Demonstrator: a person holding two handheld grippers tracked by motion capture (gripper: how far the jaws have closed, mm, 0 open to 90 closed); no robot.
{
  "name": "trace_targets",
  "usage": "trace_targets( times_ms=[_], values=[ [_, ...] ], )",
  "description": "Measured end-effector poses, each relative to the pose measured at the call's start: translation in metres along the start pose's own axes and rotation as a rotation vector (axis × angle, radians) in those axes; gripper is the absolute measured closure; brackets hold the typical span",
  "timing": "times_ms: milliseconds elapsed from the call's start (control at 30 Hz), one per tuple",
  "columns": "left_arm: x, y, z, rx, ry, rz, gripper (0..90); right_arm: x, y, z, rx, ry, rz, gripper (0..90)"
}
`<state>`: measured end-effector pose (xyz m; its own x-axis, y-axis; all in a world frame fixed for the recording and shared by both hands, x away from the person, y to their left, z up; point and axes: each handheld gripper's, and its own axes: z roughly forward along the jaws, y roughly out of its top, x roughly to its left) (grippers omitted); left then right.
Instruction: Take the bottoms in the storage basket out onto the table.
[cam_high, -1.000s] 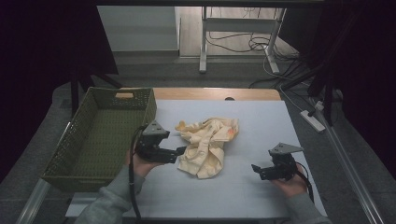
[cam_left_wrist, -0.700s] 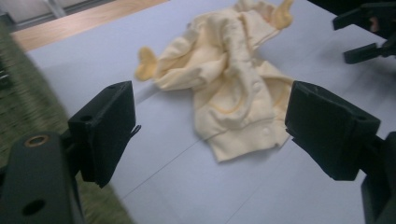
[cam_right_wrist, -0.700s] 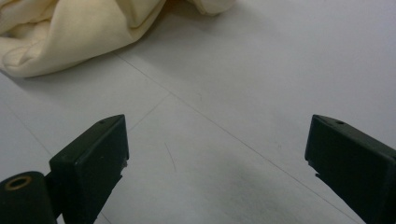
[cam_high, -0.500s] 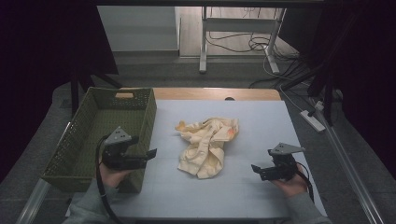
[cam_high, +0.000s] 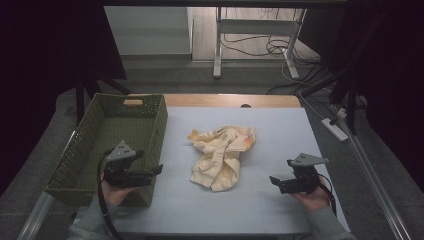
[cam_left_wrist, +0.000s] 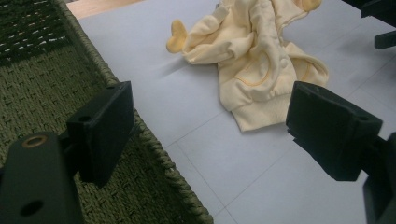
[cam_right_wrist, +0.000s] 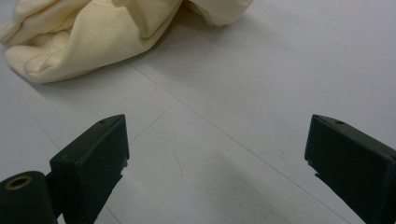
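Observation:
A crumpled pale yellow garment (cam_high: 222, 155) lies in the middle of the grey table top (cam_high: 280, 130); the left gripper view shows the garment (cam_left_wrist: 252, 60) ahead, and the right gripper view has the garment (cam_right_wrist: 93, 32) at the top left. My left gripper (cam_high: 156, 170) is open and empty, held over the near right wall of the green woven basket (cam_high: 100, 140). In its own view the left gripper (cam_left_wrist: 210, 126) spans the basket rim (cam_left_wrist: 116, 88) and bare table. My right gripper (cam_high: 276, 181) rests low at the right of the table, open, nothing between its jaws; in its own view the right gripper (cam_right_wrist: 217, 158) faces bare table.
The basket holds nothing that I can see. A wooden strip (cam_high: 230, 100) edges the far side of the table. Beyond it stand a metal table leg (cam_high: 218, 40) and loose cables (cam_high: 250, 45) on the floor. A power strip (cam_high: 336, 129) lies right of the table.
My left gripper has drawn back leftward from the garment to the basket's near right wall. The garment stays on the table. The right gripper has not moved.

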<state>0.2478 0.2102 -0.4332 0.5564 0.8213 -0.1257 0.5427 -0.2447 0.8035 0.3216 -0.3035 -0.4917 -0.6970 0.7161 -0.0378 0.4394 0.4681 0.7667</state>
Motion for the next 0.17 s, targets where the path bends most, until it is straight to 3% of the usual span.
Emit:
trace_targets(
  times_ms=[167],
  values=[
    [0.0008, 0.0002, -0.0003, -0.008, -0.004, -0.003, 15.6, 0.0007, 0.0001, -0.0028, -0.016, 0.004, 0.000, 6.8]
  ],
)
